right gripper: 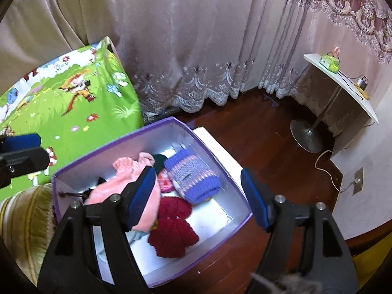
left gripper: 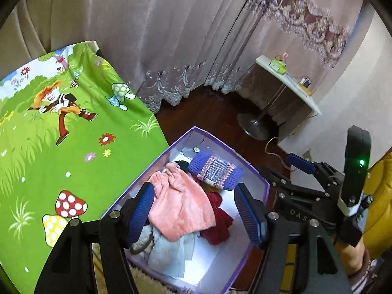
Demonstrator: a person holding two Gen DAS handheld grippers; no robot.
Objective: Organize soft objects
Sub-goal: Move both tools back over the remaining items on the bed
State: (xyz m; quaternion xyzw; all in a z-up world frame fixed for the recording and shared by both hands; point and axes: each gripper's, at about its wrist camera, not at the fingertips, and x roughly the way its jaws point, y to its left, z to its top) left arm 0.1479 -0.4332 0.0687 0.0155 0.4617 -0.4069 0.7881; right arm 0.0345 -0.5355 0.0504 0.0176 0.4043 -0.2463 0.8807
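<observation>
Both the left gripper (left gripper: 196, 210) and right gripper (right gripper: 198, 196) are angled downward, jaws spread, nothing pinched. Below them, a purple-rimmed cardboard box (right gripper: 122, 132) is filled with a pink fleece garment (left gripper: 181, 208), a blue-pink knitted hat (right gripper: 191, 177) and a dark red knit (right gripper: 174, 227).

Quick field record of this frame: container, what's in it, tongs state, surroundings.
container: purple box, open top, on the wood floor
contents: pink cloth, blue knit piece, dark red knit piece, white fabric
left tongs: open, nothing held, above the box
right tongs: open, nothing held, above the box
beside box: green cartoon sheet
background: curtains, white shelf, floor stand base
</observation>
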